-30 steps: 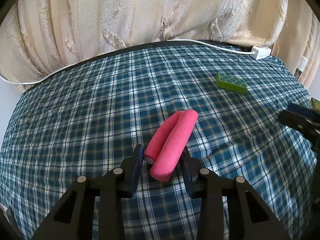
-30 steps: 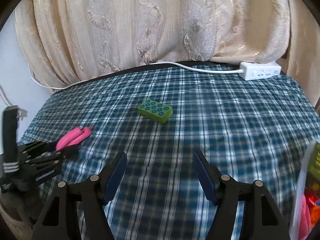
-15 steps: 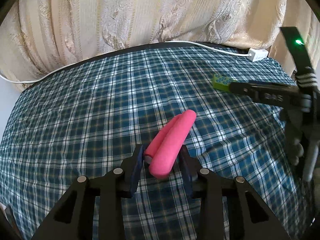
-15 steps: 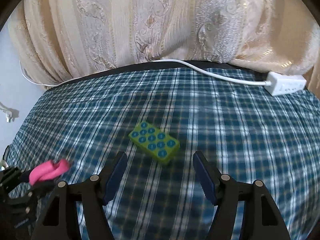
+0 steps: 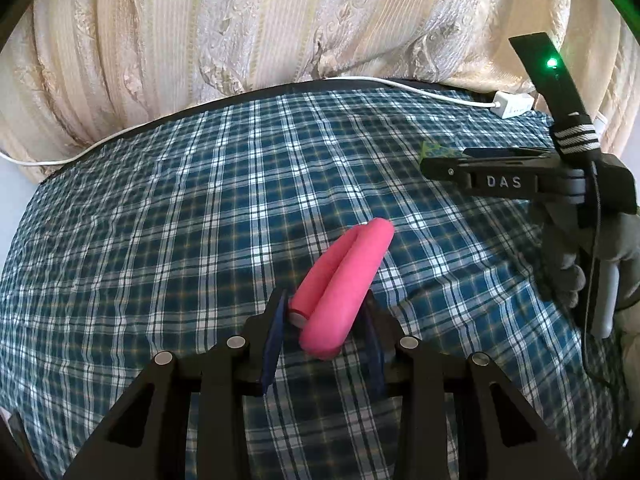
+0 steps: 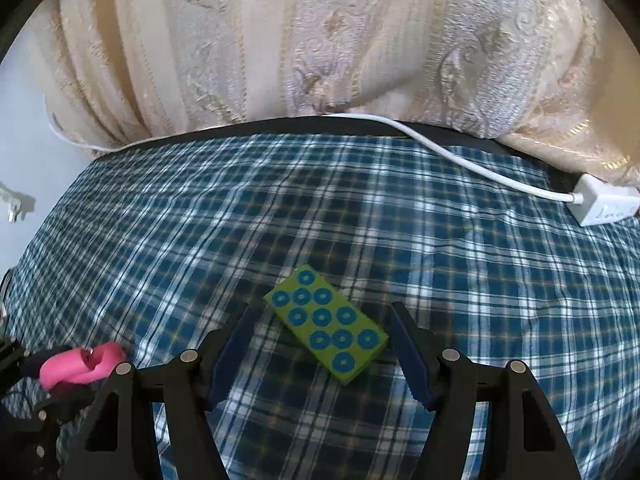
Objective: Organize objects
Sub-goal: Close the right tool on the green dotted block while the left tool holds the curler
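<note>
Two tools are at work over our table (image 6: 500, 280), which is covered with a blue plaid cloth. Our left tool (image 5: 326, 330) is clamped on a folded pink foam tube (image 5: 344, 284); the tube's near end sits between the pads and the rest sticks forward and up to the right, above the cloth. Our right tool (image 6: 320, 354) stands open, its blue pads on either side of a green block (image 6: 326, 322) with blue rings that lies flat on the cloth. The block lies at a slant between the pads, nearer the right pad, and neither pad touches it. From the left wrist view we see the right tool side on, covering most of the block. At the far right edge of the table lies a white power strip (image 6: 606, 204), its cable running along the back edge before a cream curtain (image 6: 320, 40).
</note>
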`<state>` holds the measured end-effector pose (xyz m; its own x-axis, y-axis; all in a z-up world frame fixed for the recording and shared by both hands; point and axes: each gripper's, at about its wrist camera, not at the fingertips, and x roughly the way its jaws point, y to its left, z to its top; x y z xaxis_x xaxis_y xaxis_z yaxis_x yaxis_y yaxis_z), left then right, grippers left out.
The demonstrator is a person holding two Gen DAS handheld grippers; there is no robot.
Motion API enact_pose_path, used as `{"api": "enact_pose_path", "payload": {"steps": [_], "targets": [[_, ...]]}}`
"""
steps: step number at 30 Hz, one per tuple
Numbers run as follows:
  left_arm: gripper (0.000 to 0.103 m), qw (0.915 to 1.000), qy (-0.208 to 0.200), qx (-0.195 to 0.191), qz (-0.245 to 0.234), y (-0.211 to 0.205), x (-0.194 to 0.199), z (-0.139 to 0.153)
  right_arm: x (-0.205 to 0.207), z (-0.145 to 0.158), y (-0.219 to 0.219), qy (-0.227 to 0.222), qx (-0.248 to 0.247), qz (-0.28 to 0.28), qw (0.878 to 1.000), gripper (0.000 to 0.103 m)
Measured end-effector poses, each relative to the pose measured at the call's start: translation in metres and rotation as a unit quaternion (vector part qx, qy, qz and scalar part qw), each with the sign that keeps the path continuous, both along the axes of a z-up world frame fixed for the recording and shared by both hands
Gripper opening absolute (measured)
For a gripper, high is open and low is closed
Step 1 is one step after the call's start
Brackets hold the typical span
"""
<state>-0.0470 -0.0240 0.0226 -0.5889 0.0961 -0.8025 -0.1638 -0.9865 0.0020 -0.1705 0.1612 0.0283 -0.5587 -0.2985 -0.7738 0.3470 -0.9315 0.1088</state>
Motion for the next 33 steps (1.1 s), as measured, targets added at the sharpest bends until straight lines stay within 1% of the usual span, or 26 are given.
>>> {"api": "enact_pose_path", "payload": {"steps": [1, 3, 7, 13, 16, 18, 21, 23, 24, 29, 33], "targets": [[0.037, 1.0, -0.001, 0.0, 0.001, -0.001, -0.001, 0.0, 0.002, 0.0, -0.002, -0.002, -0.001, 0.007, 1.0, 0.072], [0.037, 1.0, -0.003, 0.0, 0.003, -0.002, -0.002, -0.002, 0.007, 0.001, -0.007, -0.005, 0.0, 0.021, 1.0, 0.067], [0.038, 1.0, -0.004, 0.0, 0.009, -0.004, -0.005, -0.002, 0.013, 0.002, -0.018, -0.002, 0.024, 0.036, 0.999, 0.056], [0.038, 0.9997, -0.006, 0.004, 0.023, -0.009, -0.008, -0.003, 0.008, 0.0, -0.026, 0.016, 0.044, 0.022, 0.999, 0.055], [0.038, 0.9995, -0.01, 0.007, 0.029, -0.011, -0.01, -0.005, 0.005, 0.0, -0.025, 0.016, 0.041, 0.013, 0.999, 0.055], [0.039, 0.9994, -0.012, 0.011, 0.032, -0.012, -0.012, -0.006, 0.004, 0.0, -0.024, 0.015, 0.038, 0.006, 0.999, 0.052], [0.039, 0.9991, -0.014, 0.016, 0.037, -0.014, -0.015, -0.007, 0.003, 0.001, -0.02, 0.015, 0.035, -0.007, 0.999, 0.044], [0.039, 0.9989, -0.015, 0.017, 0.04, -0.015, -0.017, -0.007, 0.003, 0.001, -0.018, 0.015, 0.034, -0.014, 0.999, 0.035], [0.039, 0.9989, -0.015, 0.018, 0.041, -0.015, -0.017, -0.007, 0.005, 0.001, -0.016, 0.015, 0.032, -0.018, 0.999, 0.033], [0.038, 0.9989, -0.014, 0.018, 0.041, -0.016, -0.017, -0.007, 0.02, 0.002, -0.01, 0.012, 0.017, -0.03, 0.999, 0.032], [0.037, 0.999, -0.004, 0.019, 0.039, -0.015, -0.014, -0.002, 0.034, 0.003, -0.004, 0.007, 0.007, -0.034, 0.999, 0.032]]}}
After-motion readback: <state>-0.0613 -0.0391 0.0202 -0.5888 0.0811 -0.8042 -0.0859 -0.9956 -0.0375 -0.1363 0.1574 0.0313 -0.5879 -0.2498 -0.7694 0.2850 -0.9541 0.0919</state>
